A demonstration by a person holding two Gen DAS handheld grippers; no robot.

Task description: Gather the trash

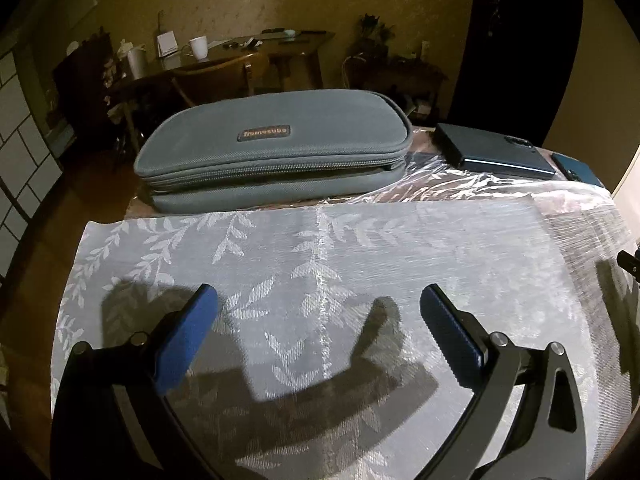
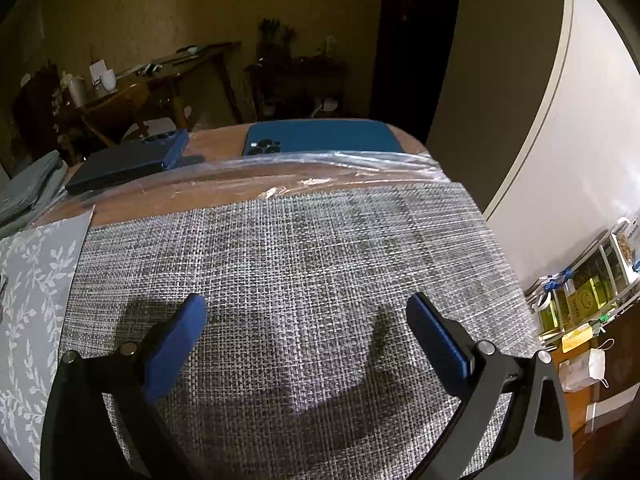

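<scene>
My left gripper [image 1: 318,300] is open above a grey leaf-patterned placemat [image 1: 360,248], with nothing between its blue pads. My right gripper [image 2: 306,310] is open too, held over a woven grey placemat [image 2: 300,248], and it holds nothing. Clear crinkled plastic film [image 2: 340,160] covers the wooden tabletop and runs along the far edge of the mats; the same plastic film [image 1: 460,184] shows in the left wrist view. I see no loose piece of trash on either mat.
A grey zippered case [image 1: 276,148] lies at the far left of the table. Beside it sit a dark phone [image 1: 492,152] and a blue phone [image 2: 320,136]. A shelf of packets [image 2: 580,296] stands low on the right. A desk with a white mug [image 1: 198,46] stands behind.
</scene>
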